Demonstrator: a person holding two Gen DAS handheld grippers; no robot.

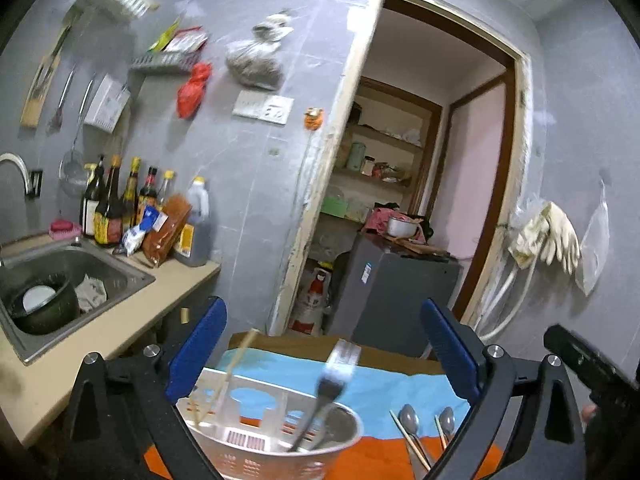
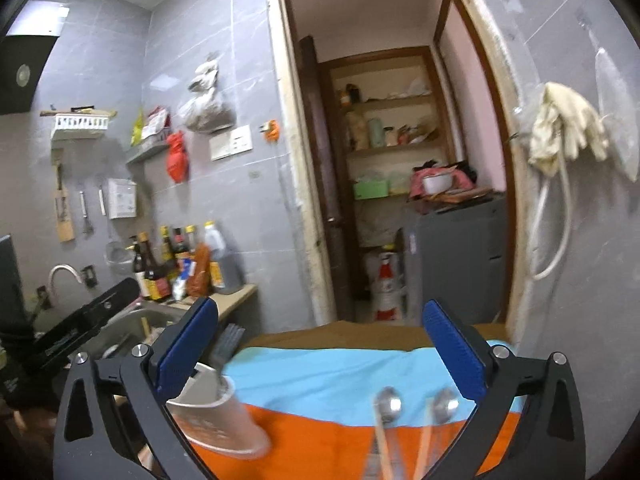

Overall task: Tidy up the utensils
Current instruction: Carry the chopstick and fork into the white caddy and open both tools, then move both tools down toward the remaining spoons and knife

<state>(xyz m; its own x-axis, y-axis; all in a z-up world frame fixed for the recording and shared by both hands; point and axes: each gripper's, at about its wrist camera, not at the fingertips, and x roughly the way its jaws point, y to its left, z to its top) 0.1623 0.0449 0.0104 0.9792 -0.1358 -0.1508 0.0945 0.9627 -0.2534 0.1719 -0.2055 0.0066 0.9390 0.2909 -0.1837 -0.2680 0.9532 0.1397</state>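
Plastic, white and slotted w/ arch-shaped cutouts: that's the utensil holder [image 1: 256,432], seen at the bottom of the left wrist view, sat on the orange part of the cloth [image 1: 400,456] that covers the table [image 1: 304,344]. A round perforated cup section is seen at its front. A fork [image 1: 332,376] w/ a dark handle is stood in it, shiny tines up and tilted, pretty blurred. Thin wooden chopsticks [image 1: 236,364] are poked up from the rear compartment, leaning.

Further right on the cloth, approx where blue meets orange, two metal spoons [image 1: 410,420] are laid bowl-up, side by side but apart, w/ more pale wooden sticks [image 1: 412,444] beside them. Exact overlap can't be made out.

Left tool [image 1: 322,360]: ribbed blue pads on black arms, spread wide, nothing held between them; holder and fork are framed in the gap. Right tool [image 2: 320,356]: same build, also spread wide and empty. In the right view the spoons [image 2: 390,402] are seen low betw. the fingers, motion-blurred, and the holder [image 2: 216,412] is off to the left, partly behind the left pad [image 2: 188,344].

Bkgd: grey tiled wall, a steel sink [image 1: 68,276] w/ a dark pot in it, glass sauce bottles [image 1: 120,204] bunched on the beige counter, pale rubber gloves [image 1: 552,232] hung by the wooden door frame.
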